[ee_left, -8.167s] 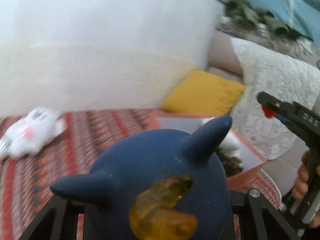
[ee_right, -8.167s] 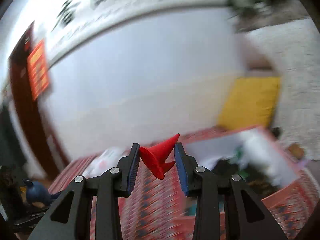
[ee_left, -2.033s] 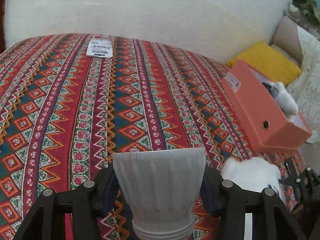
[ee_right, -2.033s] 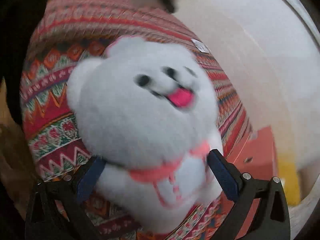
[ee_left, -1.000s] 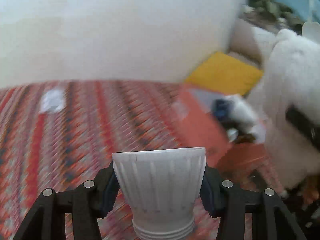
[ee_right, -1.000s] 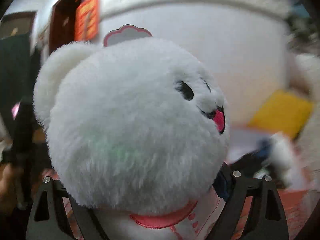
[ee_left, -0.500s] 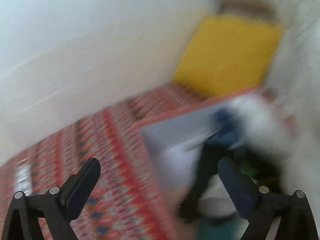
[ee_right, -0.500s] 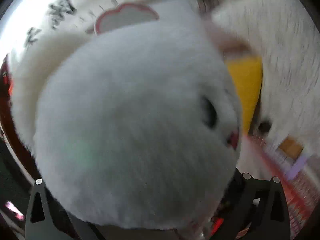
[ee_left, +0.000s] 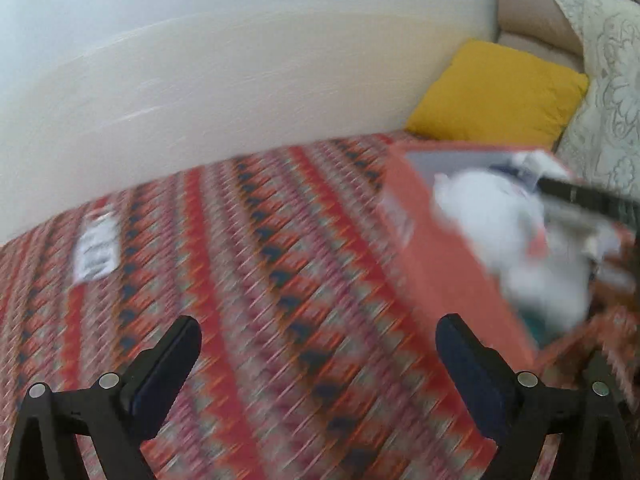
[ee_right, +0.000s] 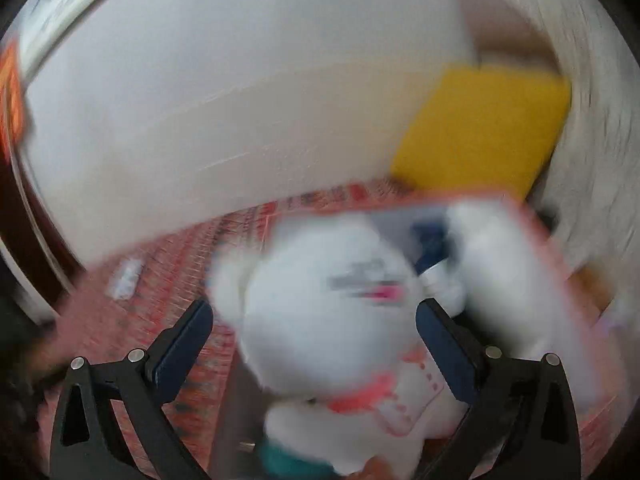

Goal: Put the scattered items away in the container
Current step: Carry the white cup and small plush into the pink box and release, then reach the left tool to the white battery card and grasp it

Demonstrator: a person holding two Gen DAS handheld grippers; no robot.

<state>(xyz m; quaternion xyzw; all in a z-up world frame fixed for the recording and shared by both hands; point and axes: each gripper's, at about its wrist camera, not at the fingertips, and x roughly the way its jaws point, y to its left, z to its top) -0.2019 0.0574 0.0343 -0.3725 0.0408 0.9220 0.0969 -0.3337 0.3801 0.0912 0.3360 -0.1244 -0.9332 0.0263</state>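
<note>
Box holds white plush bear (blurred) among other toys.

white plush bear, orange box, red zigzag-patterned cloth, yellow cushion.

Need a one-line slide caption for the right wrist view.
Open right hand-held gripper releasing fluffy white plush bear into orange cardboard box.

Two white plush toys (perhaps), one orange box.
</note>
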